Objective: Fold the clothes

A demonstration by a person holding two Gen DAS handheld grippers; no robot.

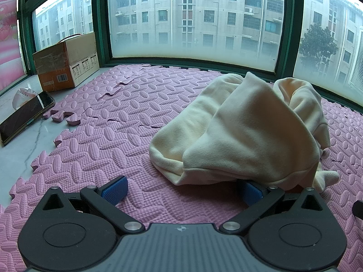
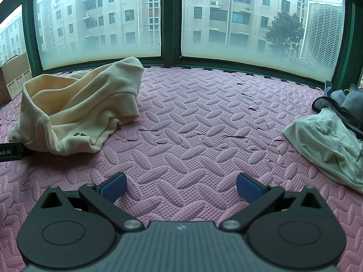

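Observation:
A crumpled cream garment [image 1: 245,131] lies in a heap on the pink foam mat [image 1: 118,140]. My left gripper [image 1: 181,190] is open, low over the mat at the heap's near edge; the cloth hangs over its right blue pad [image 1: 249,192]. In the right wrist view the same cream garment [image 2: 79,111] lies at the left, and part of the left gripper shows at its left edge. My right gripper [image 2: 180,187] is open and empty over bare mat [image 2: 192,136], apart from the garment.
A cardboard box [image 1: 65,63] and a phone [image 1: 25,115] sit at the left on a marble ledge. A pile of white and grey clothes [image 2: 329,136] lies at the right. Green-framed windows [image 2: 170,22] close off the far side.

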